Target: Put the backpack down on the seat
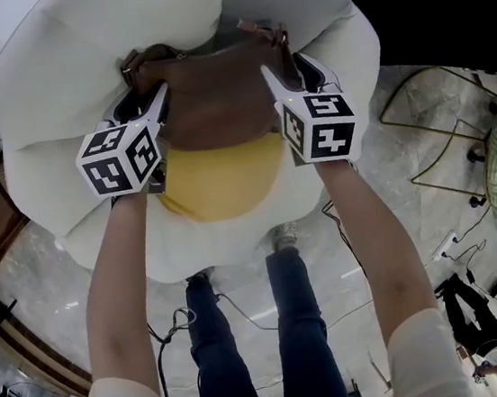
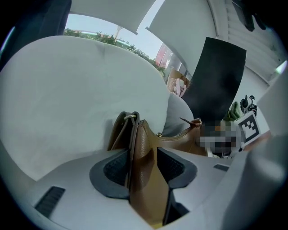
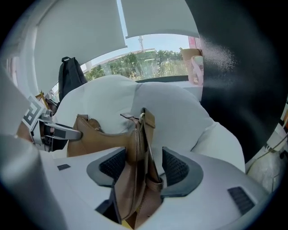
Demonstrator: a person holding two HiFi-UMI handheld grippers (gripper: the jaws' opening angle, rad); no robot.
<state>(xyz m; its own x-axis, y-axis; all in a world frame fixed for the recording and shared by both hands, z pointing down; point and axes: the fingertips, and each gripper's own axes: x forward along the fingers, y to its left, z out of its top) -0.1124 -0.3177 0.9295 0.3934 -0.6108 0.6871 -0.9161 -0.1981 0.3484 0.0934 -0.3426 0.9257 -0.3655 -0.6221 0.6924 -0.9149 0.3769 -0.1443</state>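
The brown backpack [image 1: 218, 106] lies on the white seat [image 1: 58, 64], touching a yellow cushion [image 1: 219, 183]. Its two ends are covered by the claws, and its inside does not show. The left claw [image 2: 143, 167] and the right claw [image 3: 145, 168] are both released, with pads apart around the bag's ends.

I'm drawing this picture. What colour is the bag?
The bag is brown; the head view shows it best.

No legible text
The marker cubes [image 1: 121, 158] carry only black-and-white square patterns, without letters or numbers.
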